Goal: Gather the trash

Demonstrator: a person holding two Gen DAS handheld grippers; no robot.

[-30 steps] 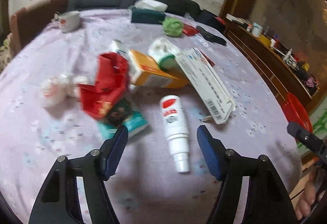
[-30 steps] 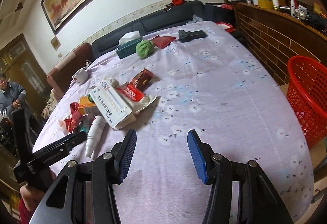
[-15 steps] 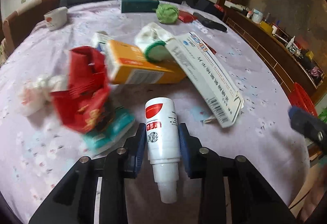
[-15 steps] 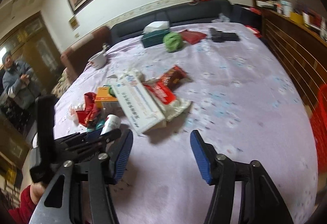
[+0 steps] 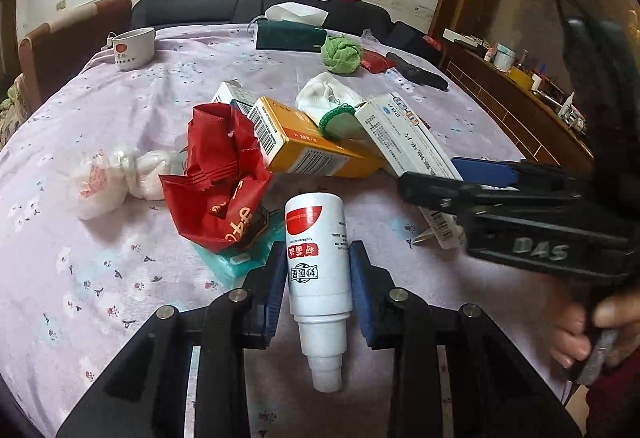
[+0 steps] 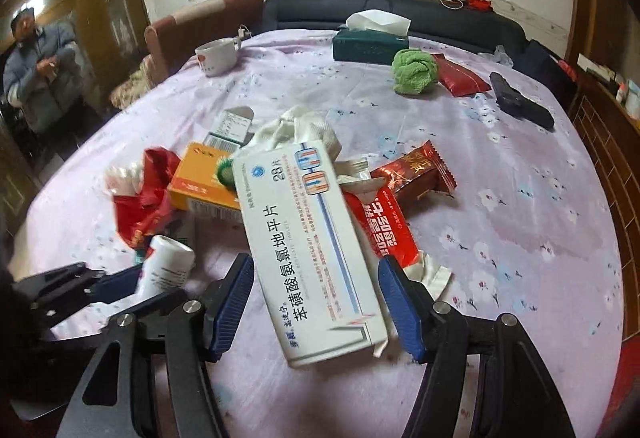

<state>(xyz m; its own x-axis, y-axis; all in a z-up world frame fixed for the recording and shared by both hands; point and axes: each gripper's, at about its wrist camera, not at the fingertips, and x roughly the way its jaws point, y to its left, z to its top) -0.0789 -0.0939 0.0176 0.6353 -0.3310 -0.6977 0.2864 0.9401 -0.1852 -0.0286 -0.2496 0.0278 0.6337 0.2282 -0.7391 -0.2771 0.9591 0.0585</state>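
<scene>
Since half a second earlier, right gripper (image 6: 316, 310) had advanced; white medicine box (image 6: 310, 254) lay between its spread fingers, untouched. Left gripper (image 5: 318, 280) stayed clamped on white spray bottle (image 5: 318, 270), nozzle toward camera. Orange box (image 5: 304, 142) lay beyond fingertips.

Lying on the surface (image 6: 520, 222) are three cardboard boxes: one long white medicine box (image 6: 316, 254), one orange box (image 6: 200, 186) and one small white box (image 6: 230, 126). Sitting with them are one white spray bottle (image 5: 318, 266), three red wrappers (image 6: 416, 174) (image 6: 380, 226) (image 5: 216, 174), one white sock (image 5: 328, 98), one green cloth ball (image 6: 414, 72), one tissue box (image 6: 370, 44), one white cup (image 6: 216, 56) and one red pouch (image 6: 460, 76).
</scene>
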